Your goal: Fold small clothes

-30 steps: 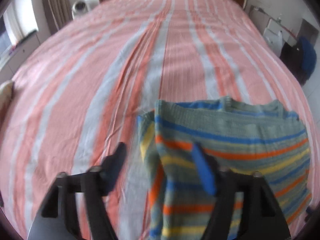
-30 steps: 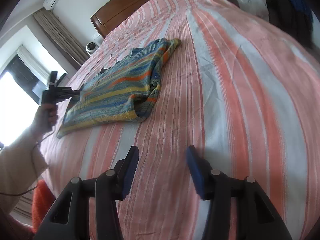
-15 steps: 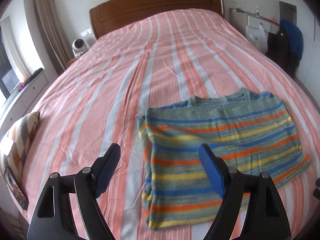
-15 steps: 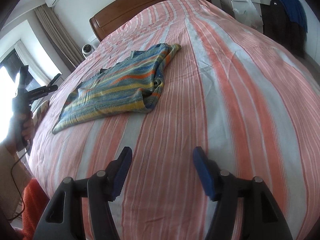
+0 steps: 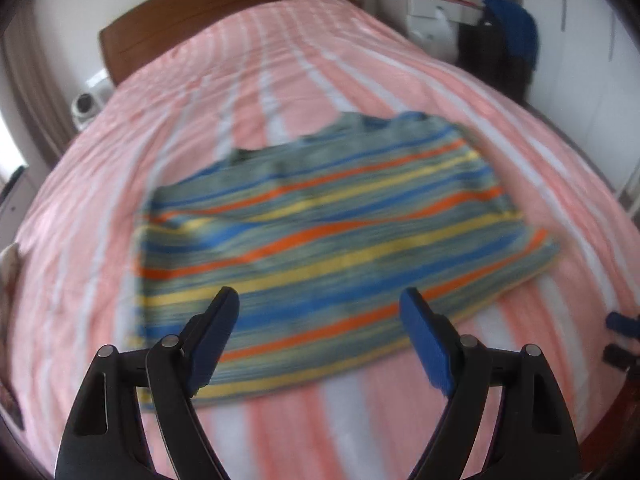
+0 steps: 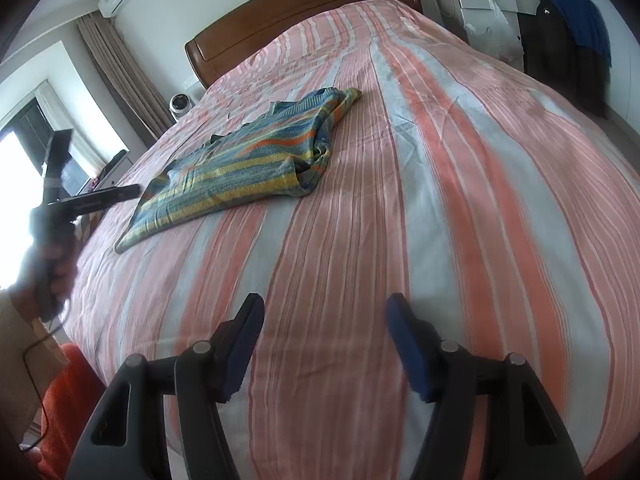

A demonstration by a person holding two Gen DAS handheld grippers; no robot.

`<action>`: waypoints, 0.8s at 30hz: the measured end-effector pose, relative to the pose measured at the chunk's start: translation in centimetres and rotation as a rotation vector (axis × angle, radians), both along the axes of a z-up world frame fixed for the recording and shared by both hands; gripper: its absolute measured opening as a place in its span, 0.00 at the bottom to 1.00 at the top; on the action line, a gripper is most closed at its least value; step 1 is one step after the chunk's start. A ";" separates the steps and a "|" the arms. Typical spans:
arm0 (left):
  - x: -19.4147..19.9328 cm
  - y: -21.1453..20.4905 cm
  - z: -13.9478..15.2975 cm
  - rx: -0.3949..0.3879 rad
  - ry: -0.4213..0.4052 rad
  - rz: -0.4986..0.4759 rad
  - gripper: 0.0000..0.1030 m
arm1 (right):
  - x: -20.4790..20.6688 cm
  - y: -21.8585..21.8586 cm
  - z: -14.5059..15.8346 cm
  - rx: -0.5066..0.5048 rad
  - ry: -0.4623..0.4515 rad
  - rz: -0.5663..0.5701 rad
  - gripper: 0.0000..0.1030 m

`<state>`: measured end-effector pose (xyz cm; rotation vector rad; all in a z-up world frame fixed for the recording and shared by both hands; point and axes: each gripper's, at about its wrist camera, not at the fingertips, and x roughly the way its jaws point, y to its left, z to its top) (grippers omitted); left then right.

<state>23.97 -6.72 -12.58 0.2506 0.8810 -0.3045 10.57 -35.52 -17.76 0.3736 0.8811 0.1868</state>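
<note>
at the far left of the right wrist view the person's hand [image 6: 48, 268] grips the left tool [image 6: 98, 199], which is held off the left edge of the bed [image 6: 460, 184], its tip just short of the sweater [image 6: 248, 160] and not touching it. from its own camera the left tool [image 5: 320, 322] is released, its blue pads [image 5: 212, 336] spread wide with nothing between them, hanging above the near hem of the sweater [image 5: 332, 232]; that view is blurred. the sweater, striped in grey-green, blue, orange and yellow, lies flat on the pink and white striped bed [image 5: 280, 56], its neck toward the headboard [image 5: 224, 16] and its hem toward the foot. in the right wrist view its right side is folded in on itself and bunched, while its left part lies spread toward the bed's left edge. further right, the right tool [image 6: 322, 334] is also released, pads [image 6: 406, 344] apart and empty, over bare bedding near the foot of the bed, well apart from the sweater. a small white camera [image 6: 181, 105] sits by the headboard [image 6: 304, 12], and a blue cloth [image 6: 576, 12] hangs over dark clothes at the far right.
</note>
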 end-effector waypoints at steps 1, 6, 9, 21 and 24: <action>-0.1 -1.5 -0.4 -0.005 0.006 -0.026 0.82 | -0.3 -0.1 0.1 0.005 -0.005 -0.001 0.61; -0.4 -9.8 -4.1 0.095 0.061 -0.166 0.81 | -1.3 -1.5 0.8 0.028 -0.034 -0.027 0.61; -1.4 -12.3 -4.3 0.105 0.036 -0.201 0.80 | -1.9 -2.6 1.3 0.029 -0.050 -0.047 0.61; -4.9 -9.8 -2.1 -0.017 -0.013 -0.269 0.87 | 11.3 -8.6 5.8 0.116 -0.036 0.062 0.61; -4.5 -8.6 -1.6 -0.131 0.017 -0.267 0.87 | 14.9 -8.9 6.1 0.139 -0.033 0.064 0.61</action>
